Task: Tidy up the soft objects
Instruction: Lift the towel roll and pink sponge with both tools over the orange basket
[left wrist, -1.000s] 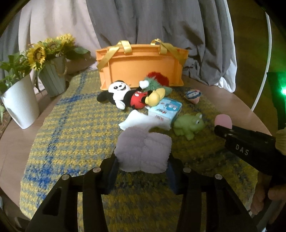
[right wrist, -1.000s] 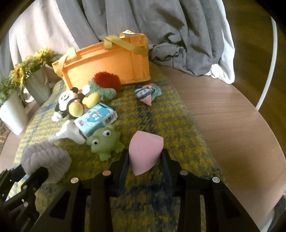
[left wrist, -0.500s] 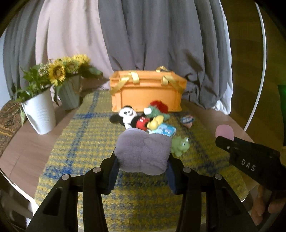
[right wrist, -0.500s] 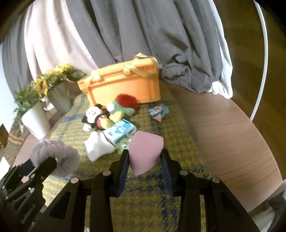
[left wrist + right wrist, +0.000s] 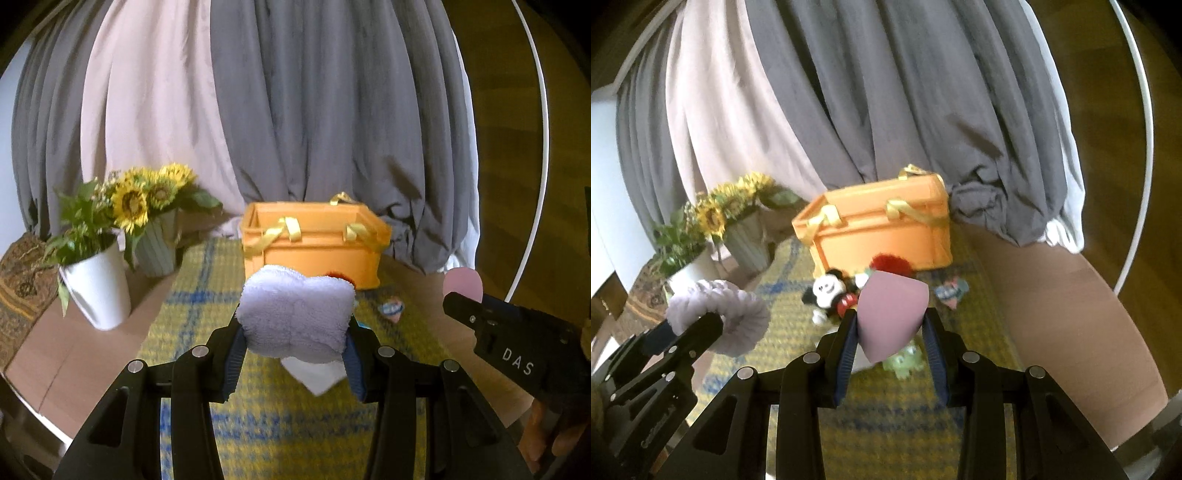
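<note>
My left gripper point(image 5: 293, 350) is shut on a fluffy lavender scrunchie point(image 5: 295, 317), held well above the mat; the scrunchie also shows in the right wrist view point(image 5: 720, 317). My right gripper point(image 5: 890, 343) is shut on a pink sponge wedge point(image 5: 890, 317), also raised; its tip shows in the left wrist view point(image 5: 463, 282). The orange basket point(image 5: 314, 251) with yellow handles stands open at the back of the mat point(image 5: 882, 236). A Mickey plush point(image 5: 831, 291), a red pom point(image 5: 890, 264), a green frog point(image 5: 905, 363) and a small striped toy point(image 5: 951, 293) lie in front of it.
A yellow and blue woven mat point(image 5: 192, 332) covers the round wooden table point(image 5: 1071, 314). A white pot with a plant point(image 5: 98, 291) and a vase of sunflowers point(image 5: 155, 229) stand at the left. Grey and pink curtains hang behind. A white cloth point(image 5: 314, 374) lies below the scrunchie.
Both grippers have risen and pulled back from the mat with their loads, so the basket and toys look smaller and lower. Both grips are unchanged.
</note>
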Motion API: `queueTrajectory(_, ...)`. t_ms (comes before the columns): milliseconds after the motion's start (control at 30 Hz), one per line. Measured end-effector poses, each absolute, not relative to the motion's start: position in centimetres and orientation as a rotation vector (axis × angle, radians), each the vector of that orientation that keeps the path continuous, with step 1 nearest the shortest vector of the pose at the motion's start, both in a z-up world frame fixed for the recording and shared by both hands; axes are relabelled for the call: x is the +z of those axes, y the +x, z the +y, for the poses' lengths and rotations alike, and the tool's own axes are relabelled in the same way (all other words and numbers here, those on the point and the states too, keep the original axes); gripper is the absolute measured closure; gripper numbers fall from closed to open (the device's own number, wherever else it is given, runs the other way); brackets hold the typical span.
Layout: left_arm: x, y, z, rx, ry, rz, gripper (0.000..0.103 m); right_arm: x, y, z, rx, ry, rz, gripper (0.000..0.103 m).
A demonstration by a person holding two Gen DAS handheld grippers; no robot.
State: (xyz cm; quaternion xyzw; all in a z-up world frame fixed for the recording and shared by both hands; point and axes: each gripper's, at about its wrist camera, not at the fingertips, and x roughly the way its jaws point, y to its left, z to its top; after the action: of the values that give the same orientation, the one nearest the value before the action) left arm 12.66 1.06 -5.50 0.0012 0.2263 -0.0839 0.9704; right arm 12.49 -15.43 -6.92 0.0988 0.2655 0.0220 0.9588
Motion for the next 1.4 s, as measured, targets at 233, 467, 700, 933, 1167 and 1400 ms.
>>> queueTrajectory(233,-3.2,16.8,2.2,-0.213,0.015,0.399,0.057,-4.5,15.2,-13.9,0.029,0.206,0.487,0.066)
queueTrajectory(467,-1.8,20.9,2.9,-0.260,0.019,0.363,0.057,-2.8,18.6,-13.0,0.002,0.214,0.440,0.066)
queueTrajectory(700,-0.8,24.4,2.8,-0.279,0.027,0.345,0.058,-1.8,21.5,-12.7,-0.020,0.225,0.415,0.066)
queueTrajectory(933,-0.3,27.8,1.8,-0.251,0.014,0.338,0.057,-1.0,25.3,-13.6,0.018,0.215,0.409,0.066)
queueTrajectory(1167,-0.4,32.1,0.2,-0.241,0.023,0.323,0.057,-0.5,29.7,-15.1,0.042,0.186,0.381,0.066)
queueTrajectory(1400,-1.3,37.3,-1.5,-0.246,0.056,0.352,0.057,-1.1,34.4,-16.4,0.050,0.180,0.397,0.066)
